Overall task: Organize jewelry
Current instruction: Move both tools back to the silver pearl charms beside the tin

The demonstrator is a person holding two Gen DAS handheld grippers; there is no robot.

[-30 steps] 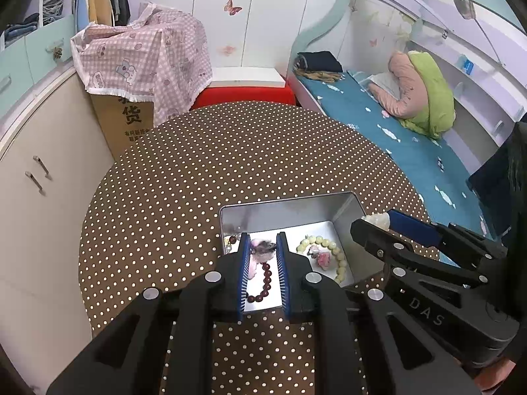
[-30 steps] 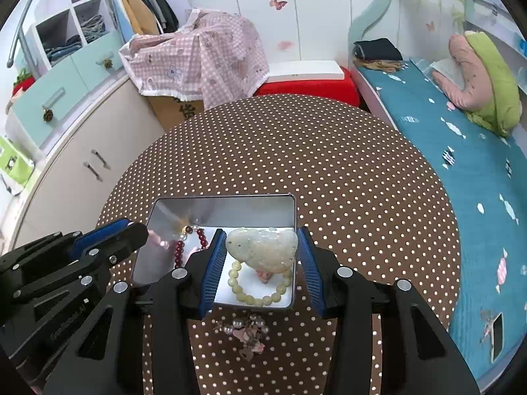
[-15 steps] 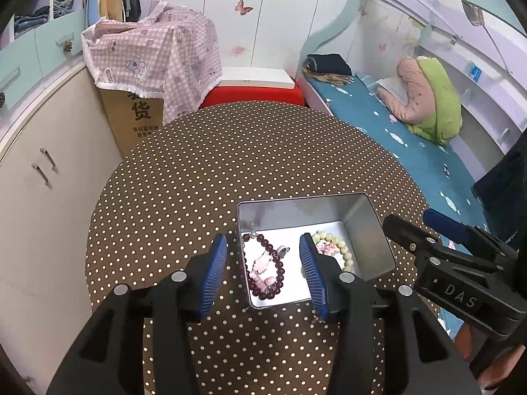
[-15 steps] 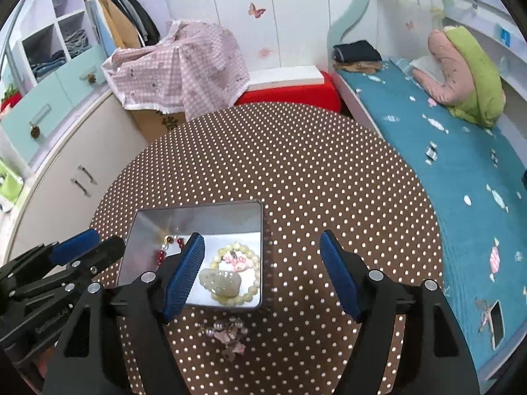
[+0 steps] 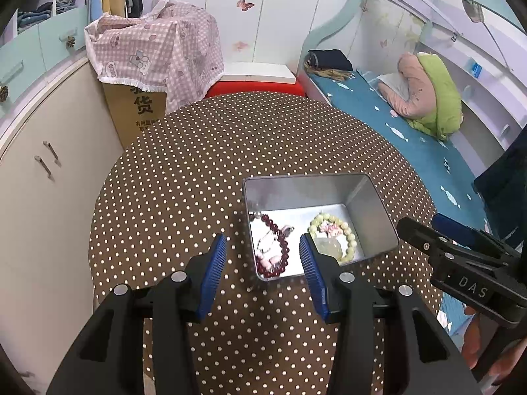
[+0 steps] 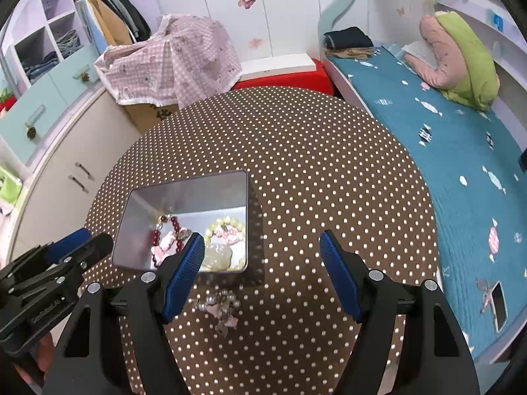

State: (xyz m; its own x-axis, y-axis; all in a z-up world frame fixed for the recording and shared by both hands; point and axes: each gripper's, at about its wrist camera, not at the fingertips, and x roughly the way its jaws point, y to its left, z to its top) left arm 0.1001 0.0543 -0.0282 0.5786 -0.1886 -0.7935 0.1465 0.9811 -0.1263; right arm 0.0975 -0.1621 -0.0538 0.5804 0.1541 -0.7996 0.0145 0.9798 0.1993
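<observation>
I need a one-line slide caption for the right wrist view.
Open right gripper above the dotted table, beside a metal tin holding bracelets; one pearl piece remains outside.

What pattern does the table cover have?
The table cover is brown with small white dots; the right wrist view shows it best.

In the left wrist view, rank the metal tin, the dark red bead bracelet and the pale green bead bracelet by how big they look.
1. Metal tin, by far the largest.
2 and 3. Dark red bead bracelet and pale green bead bracelet: too alike to rank, and a gripper finger hides part of the green one.
</observation>
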